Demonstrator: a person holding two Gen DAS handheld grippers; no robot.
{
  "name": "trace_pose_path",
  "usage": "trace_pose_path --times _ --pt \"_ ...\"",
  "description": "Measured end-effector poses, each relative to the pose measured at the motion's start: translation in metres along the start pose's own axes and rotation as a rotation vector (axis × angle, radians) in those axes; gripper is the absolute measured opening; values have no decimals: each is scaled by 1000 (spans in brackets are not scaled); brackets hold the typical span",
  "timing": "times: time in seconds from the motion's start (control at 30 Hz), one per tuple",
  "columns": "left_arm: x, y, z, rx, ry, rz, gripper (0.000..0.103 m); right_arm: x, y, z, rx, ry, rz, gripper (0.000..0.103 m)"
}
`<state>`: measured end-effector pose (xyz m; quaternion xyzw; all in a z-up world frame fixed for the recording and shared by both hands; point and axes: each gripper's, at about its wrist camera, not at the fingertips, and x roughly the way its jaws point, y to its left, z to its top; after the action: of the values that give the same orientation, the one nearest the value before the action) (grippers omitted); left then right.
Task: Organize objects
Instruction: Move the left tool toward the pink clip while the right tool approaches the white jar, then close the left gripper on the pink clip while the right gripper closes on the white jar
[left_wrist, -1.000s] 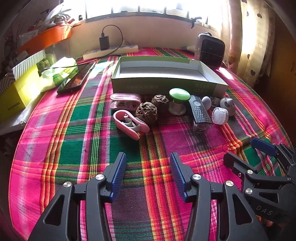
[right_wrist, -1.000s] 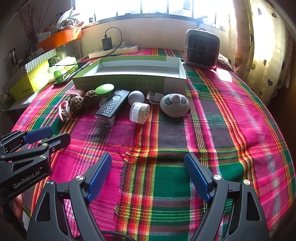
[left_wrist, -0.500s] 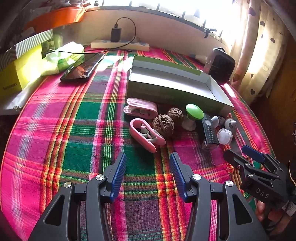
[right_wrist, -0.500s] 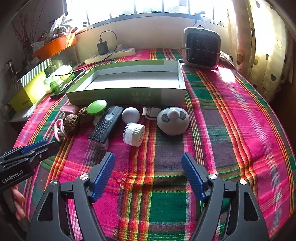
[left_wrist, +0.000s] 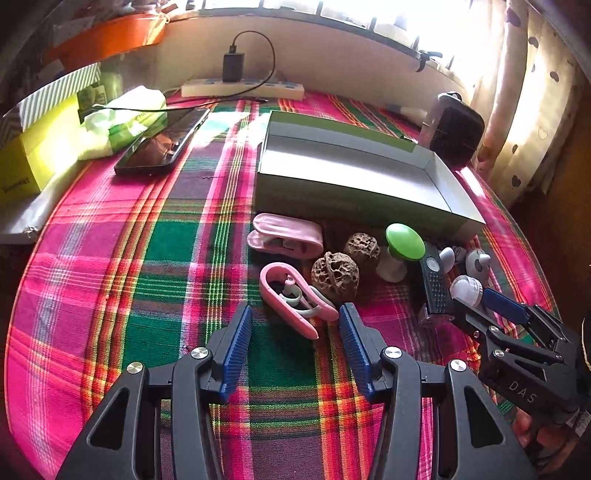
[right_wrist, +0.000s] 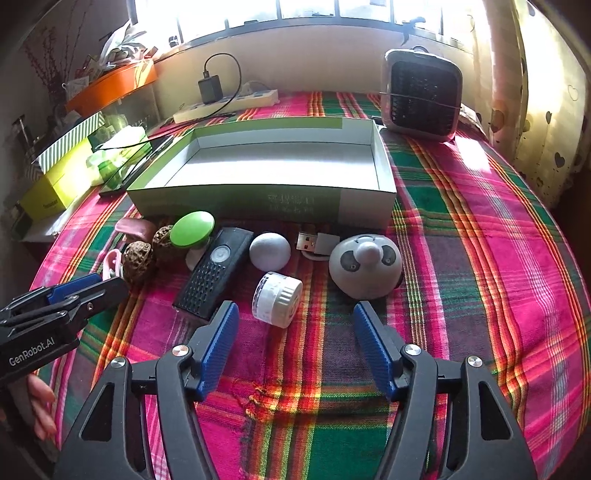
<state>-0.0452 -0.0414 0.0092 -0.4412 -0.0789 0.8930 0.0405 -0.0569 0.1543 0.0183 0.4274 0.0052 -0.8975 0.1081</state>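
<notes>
An open green-and-white box (right_wrist: 258, 199) stands on the plaid cloth, with small objects in a row before it. My left gripper (left_wrist: 295, 321) is open, and the tip of a pink clip (left_wrist: 291, 299) lies between its fingertips, untouched. Beyond the clip are two walnuts (left_wrist: 334, 275) and a pink case (left_wrist: 284, 236). My right gripper (right_wrist: 295, 314) is open and its jaws are closing. A white jar (right_wrist: 277, 304) lies on its side just ahead of them, clear of both pads. Around the jar are a black remote (right_wrist: 214, 273), a white ball (right_wrist: 269, 251) and a grey panda dome (right_wrist: 364, 267).
A green-capped mushroom shape (right_wrist: 192, 229) and a USB plug (right_wrist: 317, 243) lie by the box wall. A small heater (right_wrist: 423, 96) stands at the back right, a power strip (right_wrist: 225, 105) by the wall. A phone (left_wrist: 162, 142) and a yellow box (left_wrist: 33, 162) sit at the left.
Both grippers have moved forward toward the row of objects. The pink clip now reaches between the left fingertips. The right jaws have narrowed around the space before the white jar.
</notes>
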Motion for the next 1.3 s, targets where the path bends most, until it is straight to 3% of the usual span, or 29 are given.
trace_pose_path --times 0.1,0.37,0.77,1.3 --pt "0 2 2 1 5 7 48 1 -2 2 -3 0 -3 52" --pt "-4 23 1 -9 11 72 48 0 -2 2 -20 0 14 39" --pt "4 18 8 35 8 57 48 2 -1 4 -44 4 2 39" --pt "24 14 30 129 12 112 48 9 0 12 -62 10 -25 39"
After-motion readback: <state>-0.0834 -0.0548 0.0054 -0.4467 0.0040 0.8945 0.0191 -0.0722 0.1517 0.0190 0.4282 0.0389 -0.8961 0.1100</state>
